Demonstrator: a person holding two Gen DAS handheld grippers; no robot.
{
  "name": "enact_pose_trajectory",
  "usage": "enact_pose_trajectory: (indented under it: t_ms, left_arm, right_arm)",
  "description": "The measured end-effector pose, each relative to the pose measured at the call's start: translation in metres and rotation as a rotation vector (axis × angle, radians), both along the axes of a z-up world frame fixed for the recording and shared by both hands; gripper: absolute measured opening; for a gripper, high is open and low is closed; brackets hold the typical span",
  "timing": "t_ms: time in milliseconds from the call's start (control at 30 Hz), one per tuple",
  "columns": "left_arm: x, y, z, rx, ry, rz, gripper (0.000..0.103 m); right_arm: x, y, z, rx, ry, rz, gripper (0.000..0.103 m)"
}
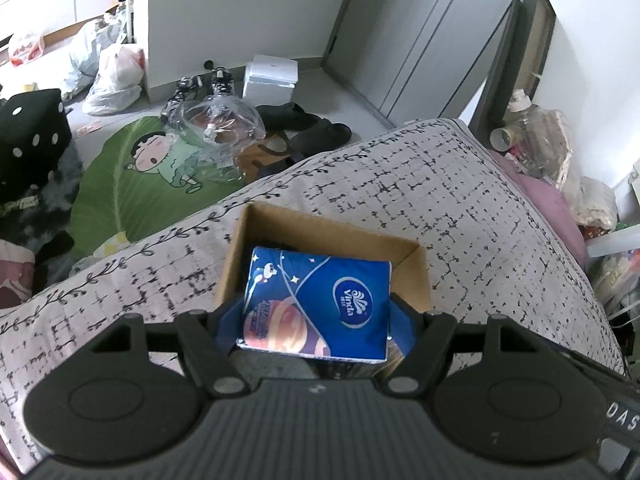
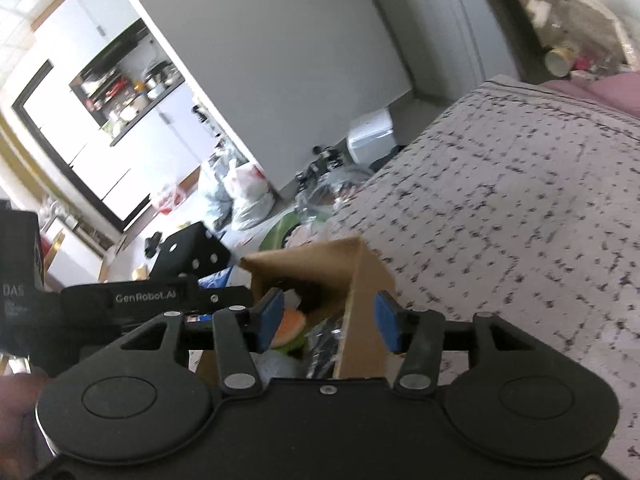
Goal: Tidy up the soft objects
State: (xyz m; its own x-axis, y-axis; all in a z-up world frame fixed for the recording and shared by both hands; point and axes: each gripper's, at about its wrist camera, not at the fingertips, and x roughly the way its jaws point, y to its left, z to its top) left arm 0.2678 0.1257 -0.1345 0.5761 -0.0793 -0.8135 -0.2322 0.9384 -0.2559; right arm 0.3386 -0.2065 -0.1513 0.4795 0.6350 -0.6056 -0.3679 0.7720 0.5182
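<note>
Over the cardboard box [image 1: 264, 236], at six o'clock in the left wrist view, the left gripper [image 1: 316, 322] is clenched on the tissue pack [image 1: 318, 300]: light, squashy, slick-wrapped, best pinched across its short sides. At six o'clock, the right gripper [image 2: 328, 320] straddles the box wall, released.

— From my end, the left wrist view was sharp, in soft even daylight, straight lines bowing toward the edges.
— My right wrist view was smeared with motion blur, its bright doorway [image 2: 86, 132] washed out.
</note>
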Motion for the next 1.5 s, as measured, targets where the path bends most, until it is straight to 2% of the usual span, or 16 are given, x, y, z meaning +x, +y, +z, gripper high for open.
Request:
enact_pose_trajectory:
  t_ms: [200,400,533,867,1167,1233,1400,1500]
  left_arm:
    - [0.017,-0.014,-0.006,0.014,0.011,-0.018,0.073]
    - [0.029,-0.025,-0.015,0.037,0.031,-0.041,0.073]
    - [0.029,-0.03,-0.016,0.031,0.012,-0.039,0.075]
    - [0.02,-0.034,-0.009,0.064,0.025,-0.022,0.076]
    - [-0.004,-0.039,0.007,0.107,0.011,-0.02,0.076]
    - [-0.013,-0.04,0.012,0.115,0.002,-0.025,0.077]
    - [-0.03,-0.042,0.022,0.134,0.036,-0.033,0.08]
    - [-0.041,-0.042,0.031,0.146,0.027,-0.019,0.081]
  right_arm:
    - [0.01,-0.015,-0.01,-0.026,0.038,-0.055,0.051]
    - [0.011,-0.018,-0.011,-0.018,0.047,-0.05,0.051]
    - [0.011,-0.02,-0.011,-0.009,0.047,-0.036,0.054]
    - [0.006,-0.02,-0.009,-0.01,0.054,-0.017,0.056]
    - [-0.007,-0.027,0.001,-0.002,0.032,-0.01,0.072]
    - [-0.012,-0.029,0.002,0.0,0.031,-0.01,0.079]
    - [-0.024,-0.037,0.011,-0.001,0.006,-0.041,0.081]
    - [-0.031,-0.042,0.017,-0.002,-0.012,-0.028,0.089]
